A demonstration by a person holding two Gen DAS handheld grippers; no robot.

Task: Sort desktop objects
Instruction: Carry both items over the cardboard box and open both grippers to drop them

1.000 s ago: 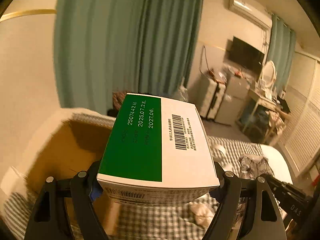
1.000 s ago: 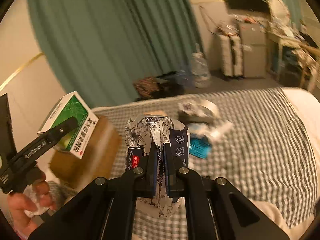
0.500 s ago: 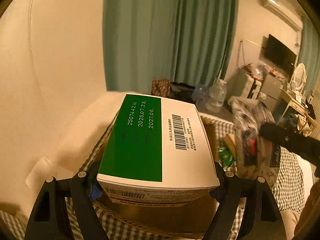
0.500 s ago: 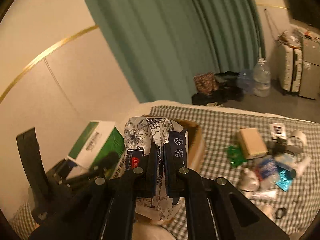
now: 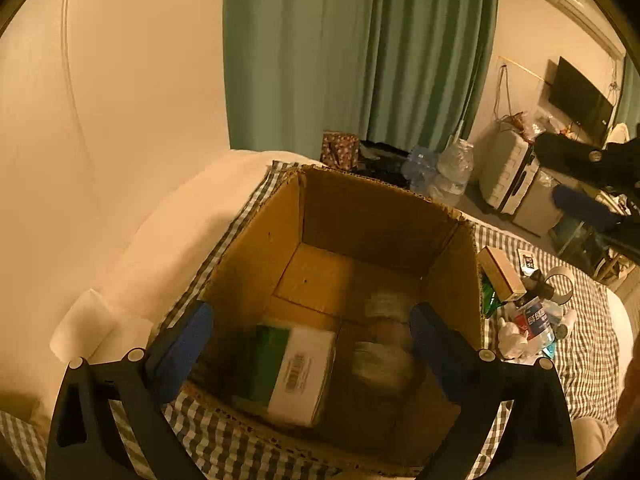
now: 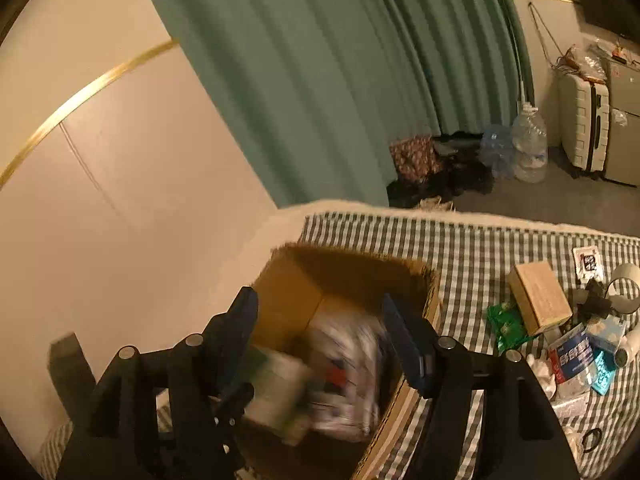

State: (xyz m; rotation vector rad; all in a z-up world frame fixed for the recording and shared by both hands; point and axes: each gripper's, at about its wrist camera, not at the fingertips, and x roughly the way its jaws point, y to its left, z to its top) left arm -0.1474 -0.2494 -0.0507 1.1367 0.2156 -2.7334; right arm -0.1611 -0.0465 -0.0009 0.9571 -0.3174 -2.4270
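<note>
An open cardboard box stands on the checked cloth. A green and white carton lies blurred inside it, free of any grip. Beside it a floral tissue pack shows as a motion smear inside the box. My left gripper hangs over the box, its jaws opening wide, nothing pressed between the pads. My right gripper is over the box too, jaws opening, with the blurred pack below and between the fingers but not pinched.
A pile of small items lies on the checked cloth right of the box: a tan box, a green packet, a tape roll, sachets and wrappers. A pale wall and a green curtain stand behind.
Both grippers swung over the cardboard box and their jaws spread. The green and white carton left the left gripper and the floral pack left the right one; both now sit inside the box.
</note>
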